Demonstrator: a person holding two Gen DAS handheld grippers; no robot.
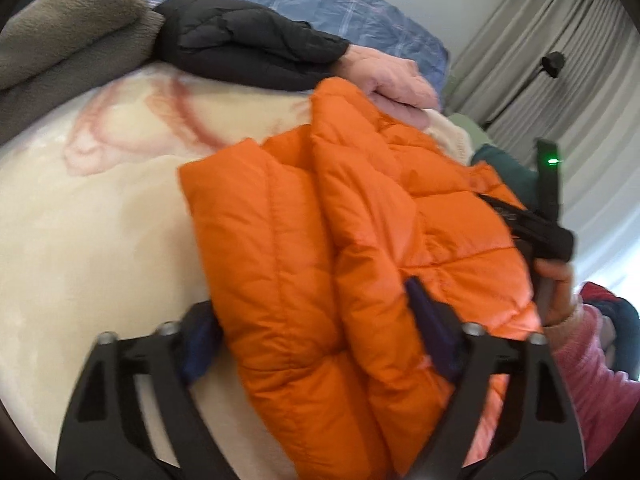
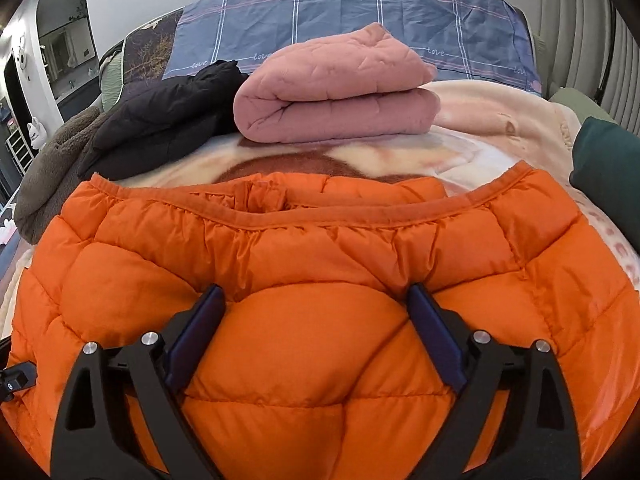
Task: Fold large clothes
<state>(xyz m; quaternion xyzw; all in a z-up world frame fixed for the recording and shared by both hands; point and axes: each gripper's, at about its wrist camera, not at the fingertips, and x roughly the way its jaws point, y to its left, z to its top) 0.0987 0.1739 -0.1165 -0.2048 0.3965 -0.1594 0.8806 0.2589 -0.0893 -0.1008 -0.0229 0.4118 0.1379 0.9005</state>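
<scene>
Both grippers are spread wide with puffy orange fabric bulging between the pads, but I can't see either one actually pinching it. Left gripper (image 1: 316, 312) straddles a thick folded edge of the orange down jacket (image 1: 340, 240), one blue pad tucked under the fold's left side and the other resting on top of the quilting. Right gripper (image 2: 316, 312) sits down on the jacket's (image 2: 320, 280) back panel, pads touching the fabric on either side of a raised puff.

The jacket lies on a cream blanket (image 1: 80, 240) with a reddish print, spread over a bed. In the right wrist view its long axis runs left to right across the frame, with the gathered elastic hem (image 2: 304, 220) on the far side. The left wrist view sees it from one end, so the folded layers run away from the camera, up and to the right.

Only the left view shows a person's bare hand (image 1: 392, 76) in a black sleeve lying at the jacket's far edge, plus the other gripper's black body held in a hand with a pink cuff at right. Only the right view shows the folded pink quilted garment (image 2: 336, 88) beyond the jacket. A black padded coat (image 2: 168, 116) and a grey-brown fleece (image 2: 52, 168) sit off to the left, with blue checked bedding (image 2: 360, 16) behind.
</scene>
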